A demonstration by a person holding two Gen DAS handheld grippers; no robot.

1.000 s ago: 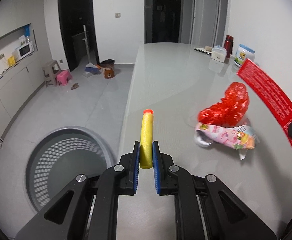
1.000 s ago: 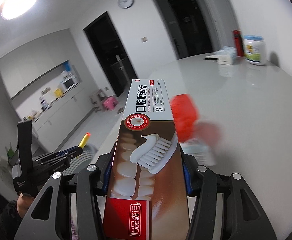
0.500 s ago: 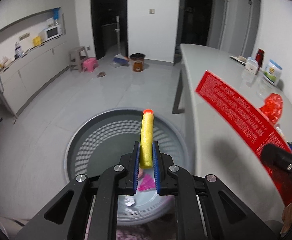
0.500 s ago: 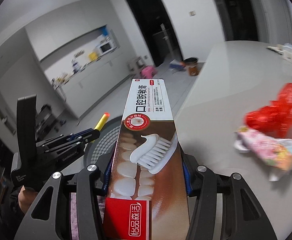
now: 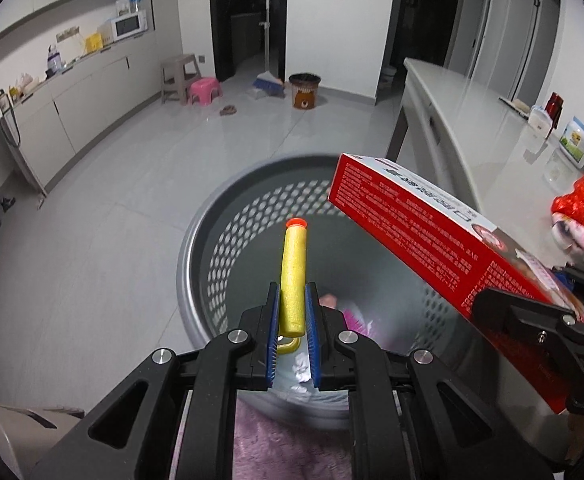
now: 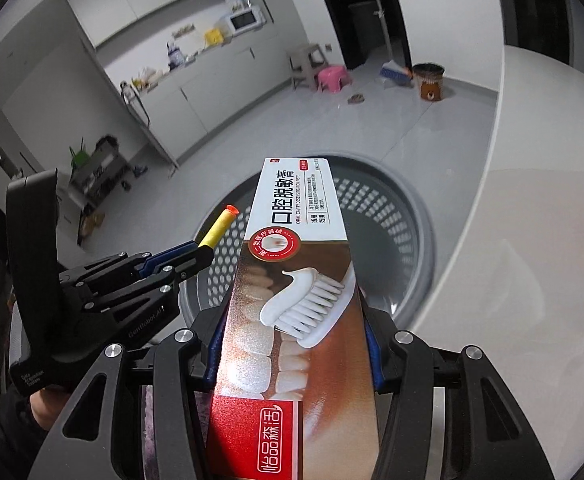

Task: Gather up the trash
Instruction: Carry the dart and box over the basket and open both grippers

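1. My left gripper [image 5: 292,322]: blue pads clamped tight on a yellow foam dart [image 5: 293,280] with an orange tip. The dart's lower end sits between the pads; the rest sticks out forward over the bin.
2. My right gripper [image 6: 292,344]: jaws about half open, pressed on the sides of a toothpaste box [image 6: 298,280]. The box's near end is cut off by the bottom edge of the right wrist view; the pads are mostly hidden behind it.
3. Grey perforated bin [image 5: 212,240]: on the floor beneath both grippers. The left wrist view shows pink and white scraps at its bottom, partly hidden by the fingers and too blurred to identify. The right wrist view hides the bin's inside behind the box.
4. Counter [image 5: 472,120]: to the right. Only the left wrist view shows a red crumpled bag [image 5: 582,200] and a pink printed wrapper [image 5: 580,240] lying on it, touching; the wrapper is partly hidden by the right gripper.
5. Only the right wrist view shows my hand [image 6: 48,412] on the left gripper's handle, mostly hidden.
6. Far floor: pink stool [image 5: 204,90], broom, small brown basket [image 5: 304,90].
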